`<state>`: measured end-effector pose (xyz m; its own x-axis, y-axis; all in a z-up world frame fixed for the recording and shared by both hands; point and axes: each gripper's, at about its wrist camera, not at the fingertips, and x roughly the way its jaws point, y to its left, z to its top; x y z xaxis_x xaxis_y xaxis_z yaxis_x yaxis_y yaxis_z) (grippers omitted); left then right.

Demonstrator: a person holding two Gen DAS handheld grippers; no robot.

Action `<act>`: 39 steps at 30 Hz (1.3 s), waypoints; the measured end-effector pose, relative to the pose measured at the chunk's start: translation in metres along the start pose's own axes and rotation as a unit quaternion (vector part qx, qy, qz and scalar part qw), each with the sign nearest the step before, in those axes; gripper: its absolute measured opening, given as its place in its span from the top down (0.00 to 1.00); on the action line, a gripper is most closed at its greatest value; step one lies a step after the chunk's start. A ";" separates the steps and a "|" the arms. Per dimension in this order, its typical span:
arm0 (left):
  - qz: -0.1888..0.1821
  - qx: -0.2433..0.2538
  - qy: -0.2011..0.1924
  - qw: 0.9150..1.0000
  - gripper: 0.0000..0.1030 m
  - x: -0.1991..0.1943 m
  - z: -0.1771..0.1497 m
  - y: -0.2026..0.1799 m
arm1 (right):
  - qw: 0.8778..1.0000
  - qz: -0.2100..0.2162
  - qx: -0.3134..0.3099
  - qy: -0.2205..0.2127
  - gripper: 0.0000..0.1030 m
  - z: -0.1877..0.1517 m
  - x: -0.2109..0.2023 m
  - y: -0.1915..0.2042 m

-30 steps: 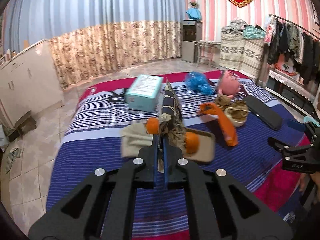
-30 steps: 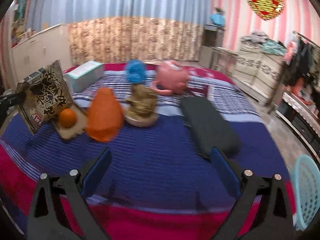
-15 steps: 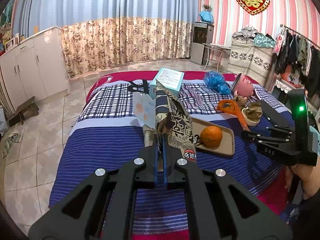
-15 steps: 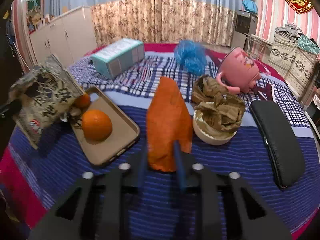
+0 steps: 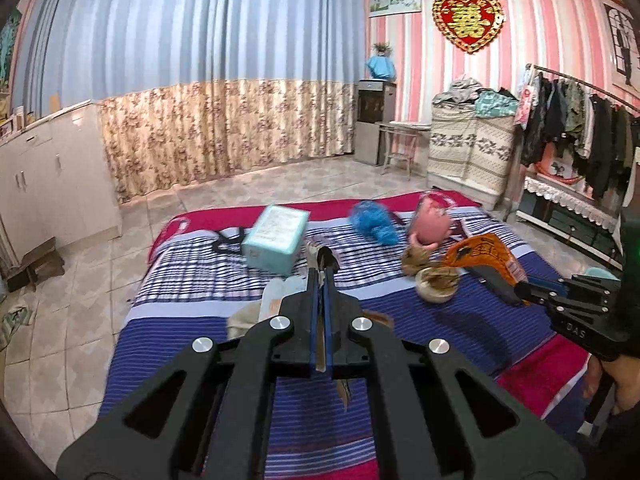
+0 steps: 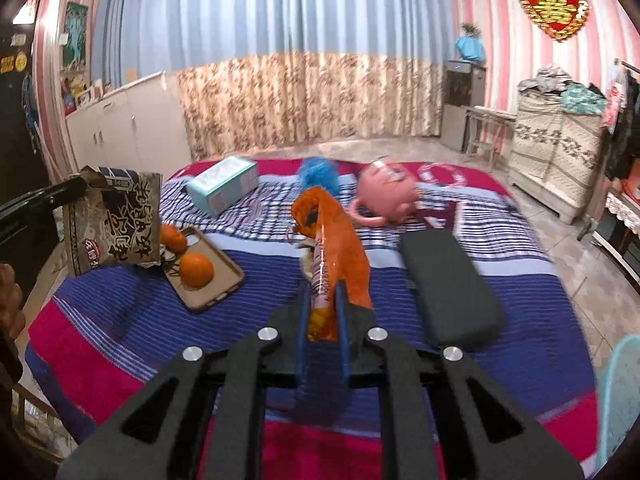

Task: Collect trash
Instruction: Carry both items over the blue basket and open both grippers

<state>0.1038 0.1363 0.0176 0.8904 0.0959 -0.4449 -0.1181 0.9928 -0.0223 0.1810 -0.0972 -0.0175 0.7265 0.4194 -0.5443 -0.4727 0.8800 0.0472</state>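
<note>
Right gripper (image 6: pixel 322 312): jaws have just been closing, now pinched on the orange wrapper (image 6: pixel 332 240) at its near end, with the rest sticking up and away, clear of the bed (image 6: pixel 120 320). Grip is only on the thin tail, so the slick film could slide out on a quick swing.

Left gripper (image 5: pixel 320 292): clamped tight on the brown snack bag (image 6: pixel 114 224), edge-on in its own view. In the right view the bag hangs at near left, right beside the oranges (image 6: pixel 196 270) on the tan tray (image 6: pixel 224 280). The dangling bottom could brush an orange and roll it off.

The pale blue basket (image 6: pixel 618 400) shows only as an edge at near right. Likely the bin, cannot confirm. The left load would have to cross over the right arm to get there, so a tangle or collision is possible.

Farther: the bowl of brown scraps (image 5: pixel 434 282) is still on the bed mid-right, easy to tip. The pink mug (image 6: pixel 386 194), blue crumpled bag (image 6: pixel 320 174) and teal box (image 6: pixel 222 190) sit at the far end, apart.
</note>
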 end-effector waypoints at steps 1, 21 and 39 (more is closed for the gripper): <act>-0.005 0.002 -0.001 1.000 0.99 0.000 0.001 -0.007 | 1.000 -0.005 0.002 -0.004 0.87 -0.001 -0.007 -0.006; -0.120 0.072 -0.014 0.990 1.00 0.010 0.017 -0.184 | 0.973 -0.188 0.123 -0.044 0.87 -0.067 -0.136 -0.193; -0.227 0.112 -0.002 0.967 1.00 0.022 0.012 -0.330 | 0.939 -0.277 0.202 -0.038 0.87 -0.112 -0.165 -0.277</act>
<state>0.1680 -0.1887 0.0256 0.8299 -0.3543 -0.4310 0.3838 0.9232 -0.0198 0.1362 -0.4356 -0.0343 0.8452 -0.1271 -0.5191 0.2053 0.9740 0.0958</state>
